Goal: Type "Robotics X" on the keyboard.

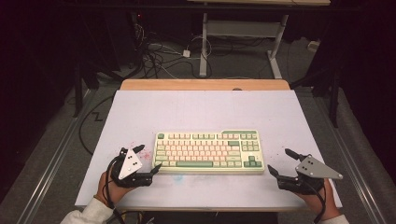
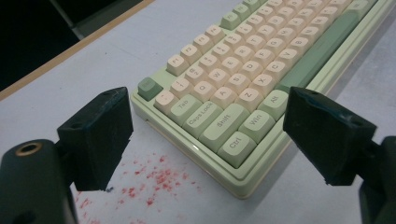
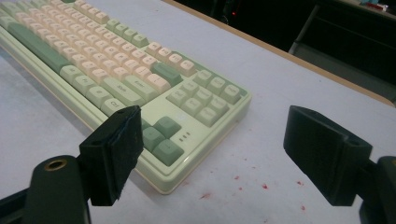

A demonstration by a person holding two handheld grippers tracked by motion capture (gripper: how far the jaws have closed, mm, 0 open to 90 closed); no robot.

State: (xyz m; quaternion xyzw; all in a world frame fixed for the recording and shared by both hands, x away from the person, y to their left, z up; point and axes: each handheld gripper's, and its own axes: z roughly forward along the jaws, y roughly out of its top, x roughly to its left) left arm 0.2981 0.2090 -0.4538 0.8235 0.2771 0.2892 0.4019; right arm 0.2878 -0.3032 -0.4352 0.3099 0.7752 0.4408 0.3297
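as we read the high view, the keyboard point(image 1: 209, 152) lies flat near the middle of the white bench point(image 1: 196, 107), with the left gripper point(image 1: 150, 161) just off its near left corner and the right gripper point(image 1: 279, 162) just off its near right corner; both stand wide and hold nothing. we judge the work not yet begun: no contact is made and everything is left to do. from the left gripper view, we note its open jaws framing the ctrl corner, apart from it, above red specks point(image 2: 154, 179). from the right gripper view, we note one jaw overlapping the arrow-key corner; whether it touches we cannot tell. the keyboard's far end is cut off.
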